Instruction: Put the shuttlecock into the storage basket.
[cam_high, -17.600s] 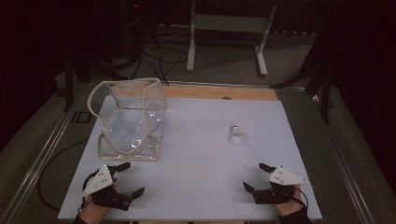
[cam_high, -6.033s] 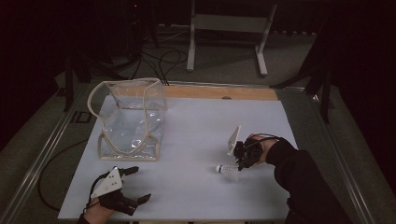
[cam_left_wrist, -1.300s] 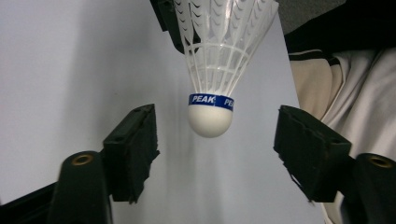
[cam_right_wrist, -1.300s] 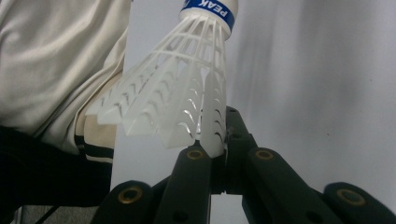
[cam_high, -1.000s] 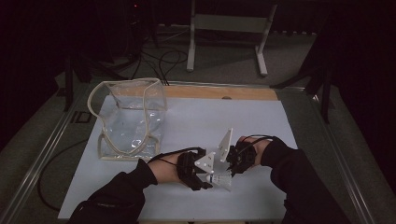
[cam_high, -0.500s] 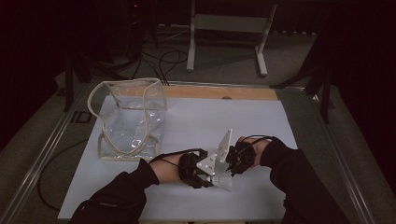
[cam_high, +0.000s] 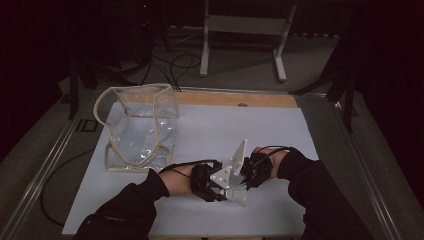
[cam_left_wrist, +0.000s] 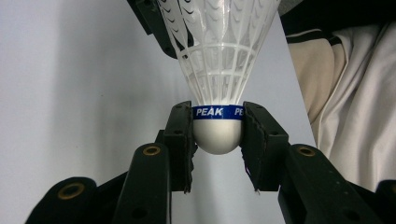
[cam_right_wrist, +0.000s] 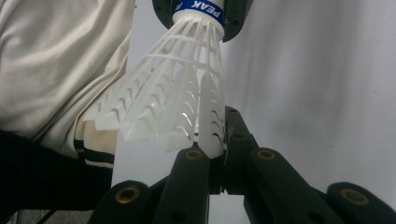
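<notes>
My left gripper (cam_left_wrist: 217, 135) has just been closing and now clamps the shuttlecock (cam_left_wrist: 219, 70) by its round white cork nose, just under the blue band; my right gripper (cam_right_wrist: 212, 140) pinches the skirt's rim at its 6 o'clock edge. I judge the shuttlecock very light; the nose is firm and a little slick, the best hold; the white plastic skirt is springy and may crease if squeezed. It hangs between both grippers low over the white table (cam_high: 200, 220). Farther, at 10 o'clock, stands a clear bag (cam_high: 140, 125).
</notes>
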